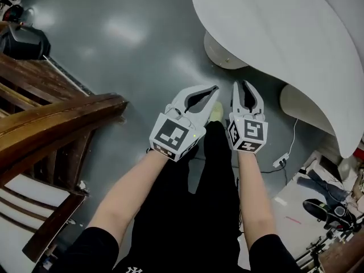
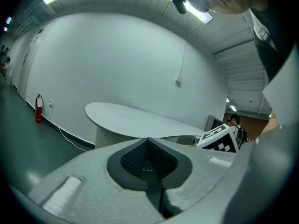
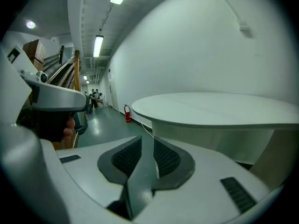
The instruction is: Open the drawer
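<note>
Drawer cannot be made out in any view; left gripper (image 1: 213, 88) (image 2: 148, 139) has its jaws together at the tips with nothing between them; right gripper (image 1: 242, 84) (image 3: 147, 139) is just beside it, its jaws a narrow slit apart and empty; both point forward and a little down above the grey floor (image 1: 114, 38), each marker cube turned toward the person's bare forearms; beneath them are black trousers (image 1: 193, 209) and a pale shoe (image 1: 216, 111); just ahead and to the right spreads a white curved table (image 1: 273, 27) on a rounded base; to the left stands a dark wooden chair (image 1: 51, 124); a white power strip (image 1: 280, 162) with its cable lies on the floor at the right; a red fire extinguisher (image 2: 39, 108) stands by the far white wall
</note>
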`<state>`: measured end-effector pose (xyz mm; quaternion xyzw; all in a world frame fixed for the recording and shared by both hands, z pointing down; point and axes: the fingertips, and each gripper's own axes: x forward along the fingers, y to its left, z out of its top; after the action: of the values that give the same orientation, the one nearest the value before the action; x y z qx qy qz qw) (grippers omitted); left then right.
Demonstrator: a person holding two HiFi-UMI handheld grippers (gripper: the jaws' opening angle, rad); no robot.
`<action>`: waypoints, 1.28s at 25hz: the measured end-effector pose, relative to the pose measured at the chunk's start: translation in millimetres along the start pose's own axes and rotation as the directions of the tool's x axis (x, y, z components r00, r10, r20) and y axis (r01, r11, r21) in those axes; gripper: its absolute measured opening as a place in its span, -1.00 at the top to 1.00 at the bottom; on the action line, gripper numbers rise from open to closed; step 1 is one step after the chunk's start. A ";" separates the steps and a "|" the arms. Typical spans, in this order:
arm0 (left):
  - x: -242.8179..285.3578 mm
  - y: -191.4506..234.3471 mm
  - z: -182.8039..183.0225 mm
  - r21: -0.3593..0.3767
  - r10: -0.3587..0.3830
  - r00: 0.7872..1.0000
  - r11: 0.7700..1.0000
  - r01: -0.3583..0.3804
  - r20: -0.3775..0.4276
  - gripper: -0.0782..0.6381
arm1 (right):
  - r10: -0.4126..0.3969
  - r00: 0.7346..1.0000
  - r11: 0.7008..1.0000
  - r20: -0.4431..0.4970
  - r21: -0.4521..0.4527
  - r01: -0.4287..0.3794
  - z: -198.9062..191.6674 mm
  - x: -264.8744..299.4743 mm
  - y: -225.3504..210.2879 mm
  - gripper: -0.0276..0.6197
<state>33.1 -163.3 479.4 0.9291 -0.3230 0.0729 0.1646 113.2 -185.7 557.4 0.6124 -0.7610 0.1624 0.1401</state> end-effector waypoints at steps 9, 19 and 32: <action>67.2 70.9 -74.3 -0.054 0.064 0.998 0.997 -0.064 0.009 0.76 | -0.059 0.998 0.997 0.019 0.053 0.058 -63.5 95.6 -34.0 0.63; 92.8 104.1 -105.1 -0.099 0.091 0.995 0.991 -0.087 0.039 0.76 | -0.156 0.988 0.984 0.008 0.087 0.155 -98.0 150.2 -63.9 0.50; 96.4 114.8 -116.5 -0.118 0.098 0.995 0.988 -0.095 0.026 0.76 | -0.183 0.983 0.980 -0.006 0.085 0.182 -96.7 173.6 -69.6 0.58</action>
<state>33.3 -262.3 641.4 0.9022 -0.3738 0.0471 0.2098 146.0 -312.9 722.0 0.6851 -0.6941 0.1808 0.1275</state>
